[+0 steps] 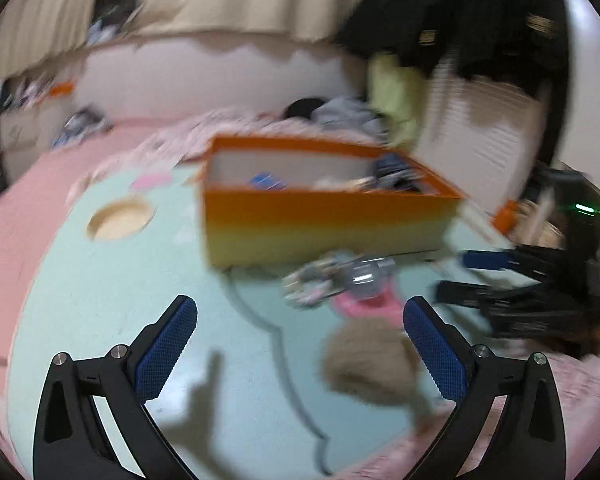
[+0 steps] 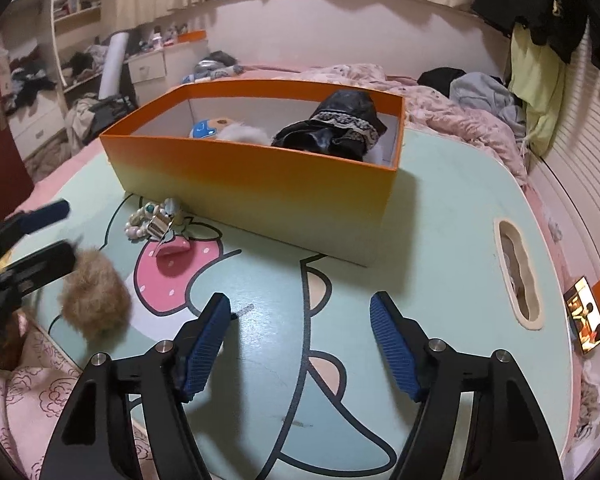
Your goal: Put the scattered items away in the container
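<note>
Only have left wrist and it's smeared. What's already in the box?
Observer: Right wrist view shows a black lace-trimmed piece at the right end of the box, plus a white fluffy item and a blue-and-white one.
Operator: The smear in front of the box?
Observer: A bead string with a shiny clip, lying on the table apart from the brown pompom.
Operator: Right gripper holding anything?
Observer: No. The right gripper is open, with nothing between its pads.
</note>
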The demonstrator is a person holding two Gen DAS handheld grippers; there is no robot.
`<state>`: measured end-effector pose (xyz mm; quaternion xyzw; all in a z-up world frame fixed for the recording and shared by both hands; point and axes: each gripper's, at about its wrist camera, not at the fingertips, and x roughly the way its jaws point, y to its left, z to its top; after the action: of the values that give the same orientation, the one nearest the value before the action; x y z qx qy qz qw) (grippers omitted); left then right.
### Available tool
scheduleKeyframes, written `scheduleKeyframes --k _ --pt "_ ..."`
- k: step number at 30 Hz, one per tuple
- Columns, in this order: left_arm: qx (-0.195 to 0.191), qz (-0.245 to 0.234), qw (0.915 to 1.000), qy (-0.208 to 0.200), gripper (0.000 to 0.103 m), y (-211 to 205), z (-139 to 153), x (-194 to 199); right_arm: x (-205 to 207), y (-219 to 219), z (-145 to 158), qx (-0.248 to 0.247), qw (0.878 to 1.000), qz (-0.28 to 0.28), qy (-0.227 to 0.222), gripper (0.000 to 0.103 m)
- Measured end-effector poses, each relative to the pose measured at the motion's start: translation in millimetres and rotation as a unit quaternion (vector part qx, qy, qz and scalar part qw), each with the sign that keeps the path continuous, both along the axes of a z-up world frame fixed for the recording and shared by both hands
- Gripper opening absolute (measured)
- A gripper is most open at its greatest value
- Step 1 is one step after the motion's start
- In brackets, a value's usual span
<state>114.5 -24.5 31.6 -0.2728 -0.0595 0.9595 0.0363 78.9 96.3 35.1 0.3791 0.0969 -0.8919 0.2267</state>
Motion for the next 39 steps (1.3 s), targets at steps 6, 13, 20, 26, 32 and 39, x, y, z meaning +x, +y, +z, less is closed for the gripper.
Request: scheduleKeyframes --k 6,13,20,26,32,39 --pt "-0.063 -0.047 0.9952 -0.058 0.068 34 -15 -16 1 0 1 -0.004 1.000 -0.001 0.000 0.072" --pt "-0.045 -0.058 0.9943 -0.077 0.040 26 -9 -29 2 -1 0 -0.005 1.000 -0.002 -0.002 0.072" --pt "-0.015 -0.046 0.9976 0.049 0.048 8 92 -50 5 -4 0 -0.006 1.000 -0.001 -0.002 0.072" --pt "-0.014 0.055 0.9948 0.084 0.090 -16 108 -80 6 -4 0 -0.006 1.000 -0.001 -0.002 0.072" --pt "0.013 0.054 0.9904 0.127 0.090 -31 111 -28 8 -4 -1 -0.005 1.000 0.000 -0.002 0.072" --pt "-0.057 0.042 0.9945 -0.077 0.090 -15 35 -28 9 -7 -1 0.004 1.000 0.000 0.000 0.072"
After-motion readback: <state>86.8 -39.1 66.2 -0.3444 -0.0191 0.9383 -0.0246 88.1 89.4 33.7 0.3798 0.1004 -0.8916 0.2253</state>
